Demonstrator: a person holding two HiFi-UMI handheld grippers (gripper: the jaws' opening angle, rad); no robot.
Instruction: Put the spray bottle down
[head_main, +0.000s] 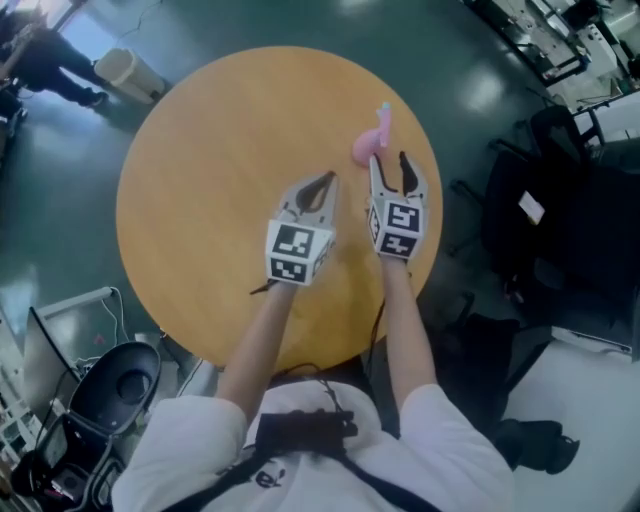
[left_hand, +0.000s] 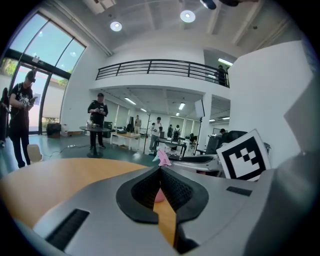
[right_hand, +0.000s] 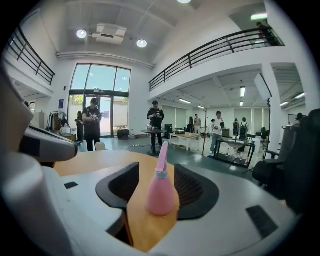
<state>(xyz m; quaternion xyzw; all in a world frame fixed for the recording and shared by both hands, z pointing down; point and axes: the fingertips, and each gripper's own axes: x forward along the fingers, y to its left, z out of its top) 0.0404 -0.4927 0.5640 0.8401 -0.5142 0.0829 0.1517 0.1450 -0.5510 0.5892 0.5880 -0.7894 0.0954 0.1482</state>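
The pink spray bottle (right_hand: 161, 187) stands upright on the round wooden tabletop (head_main: 220, 150), free between the right gripper's (head_main: 390, 172) wide-open jaws, while the left gripper's (head_main: 328, 180) jaws are closed, empty.

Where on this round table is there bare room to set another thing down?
The whole left half of the table is bare wood, from its rim to the left gripper. The far middle is free. It is crowded on the right, where the spray bottle stands before the open right gripper.
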